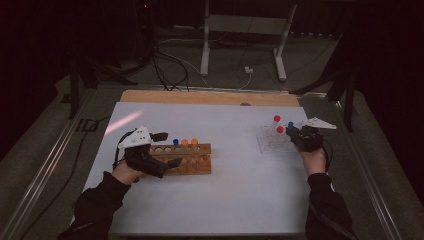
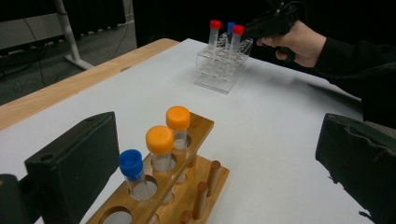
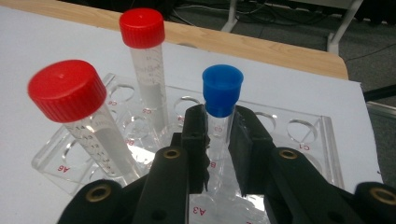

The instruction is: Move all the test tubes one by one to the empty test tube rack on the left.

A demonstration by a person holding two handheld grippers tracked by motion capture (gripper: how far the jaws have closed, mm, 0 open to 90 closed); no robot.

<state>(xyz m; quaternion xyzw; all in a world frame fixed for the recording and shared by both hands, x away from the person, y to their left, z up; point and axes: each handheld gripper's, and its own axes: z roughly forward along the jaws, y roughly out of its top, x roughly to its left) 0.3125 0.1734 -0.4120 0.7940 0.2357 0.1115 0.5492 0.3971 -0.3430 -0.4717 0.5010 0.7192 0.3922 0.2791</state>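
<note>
A clear plastic rack [image 3: 303,135] stands at the table's right and holds two red-capped tubes [image 3: 70,93] [image 3: 142,32] and a blue-capped tube [image 3: 222,88]. My right gripper [image 3: 218,126] is shut on the blue-capped tube just under its cap, and the tube's foot still stands in the rack. In the high view that gripper [image 1: 295,134] sits at the rack's right side. A wooden rack [image 1: 187,157] at the left carries a blue-capped tube [image 2: 131,164] and two orange-capped tubes [image 2: 159,140] [image 2: 178,118]. My left gripper [image 1: 167,149] stands open at the wooden rack's left end, its jaws on either side.
The white table top [image 1: 235,185] has a bare wooden strip [image 1: 210,97] along its far edge. Beyond it stand a metal table frame [image 1: 245,30] and cables on the floor. Metal rails run along both sides of the table.
</note>
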